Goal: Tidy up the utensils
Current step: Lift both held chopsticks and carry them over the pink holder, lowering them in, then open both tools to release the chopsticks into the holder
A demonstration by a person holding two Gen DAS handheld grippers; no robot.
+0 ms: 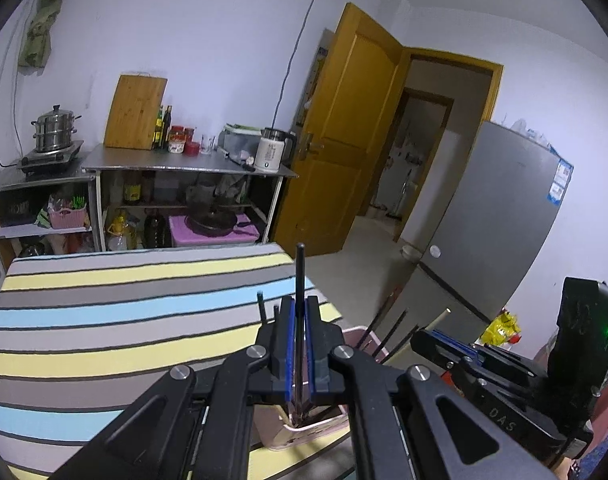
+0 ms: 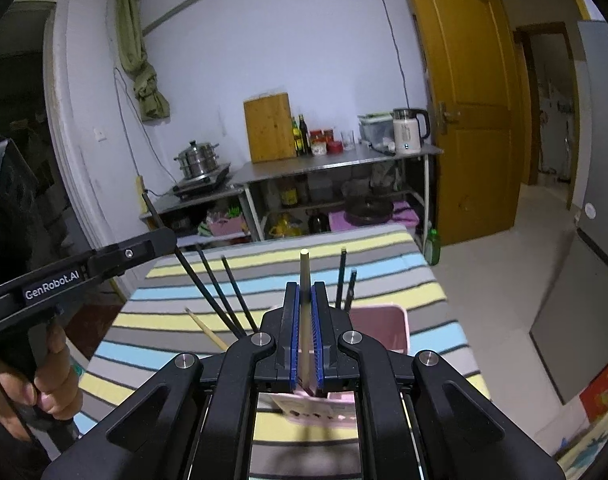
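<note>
Tongs on the left (image 1: pixel 300 312) are clamped on a thin black chopstick (image 1: pixel 300 272) standing upright, its lower end down inside the pale pink plastic utensil holder (image 1: pixel 304 432) on the striped cloth-covered worktop (image 1: pixel 104 320). Right tongs (image 2: pixel 305 300) are clamped on a pale wooden chopstick (image 2: pixel 304 276), likewise upright over the same holder (image 2: pixel 384 324). More black chopsticks (image 2: pixel 232 292) lean out of the holder to the left, two others (image 2: pixel 346 284) stand at its far right. Far behind, a steel shelf (image 2: pixel 336 162) carries a wooden cutting board (image 2: pixel 269 128) and a white kettle (image 2: pixel 408 130).
</note>
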